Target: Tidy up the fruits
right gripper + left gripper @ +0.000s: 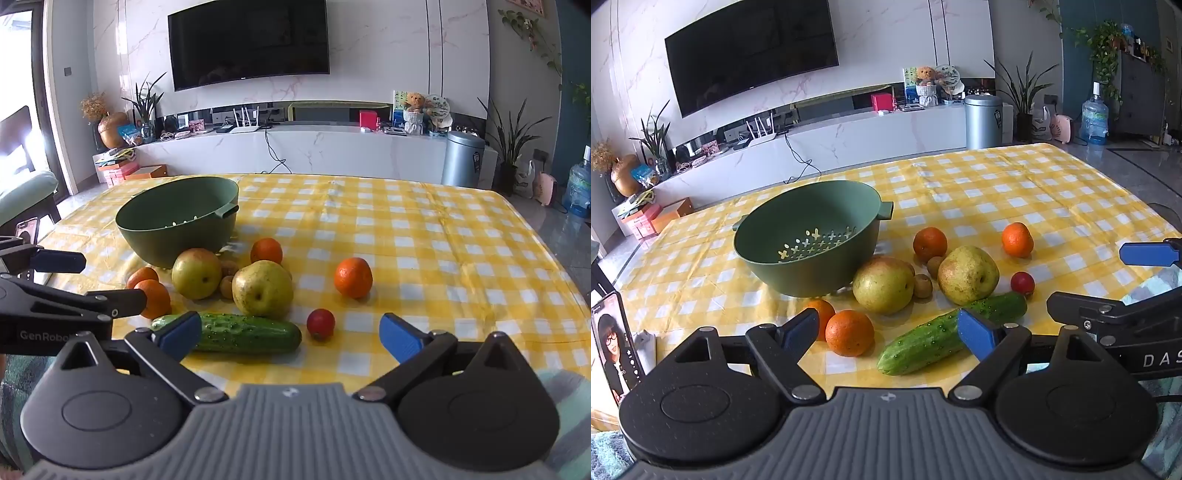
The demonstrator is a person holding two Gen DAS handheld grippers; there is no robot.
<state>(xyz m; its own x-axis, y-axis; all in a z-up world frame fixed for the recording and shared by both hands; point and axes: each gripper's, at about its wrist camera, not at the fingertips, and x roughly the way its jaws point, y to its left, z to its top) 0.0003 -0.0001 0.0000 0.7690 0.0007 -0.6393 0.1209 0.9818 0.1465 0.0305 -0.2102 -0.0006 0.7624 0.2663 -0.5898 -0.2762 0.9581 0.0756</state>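
Fruits (262, 290) lie loose beside green colander (177, 221); firm, round, prone to roll. Grip across widest middle. Left gripper (886, 332) and right gripper (290, 338) both spread wide, empty.

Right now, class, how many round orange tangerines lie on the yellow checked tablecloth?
4. Two touch near the left gripper's finger, one sits behind the pears, one lies alone at right. Others may hide behind the green colander.

Green colander bowl (809, 240) upright and empty on the yellow checked cloth, two yellow-green pears (884, 285) beside it with small brown kiwis (922, 285) between, four oranges (849, 333) scattered around, a small red fruit (1022, 282), a bumpy cucumber (945, 334) lying nearest.
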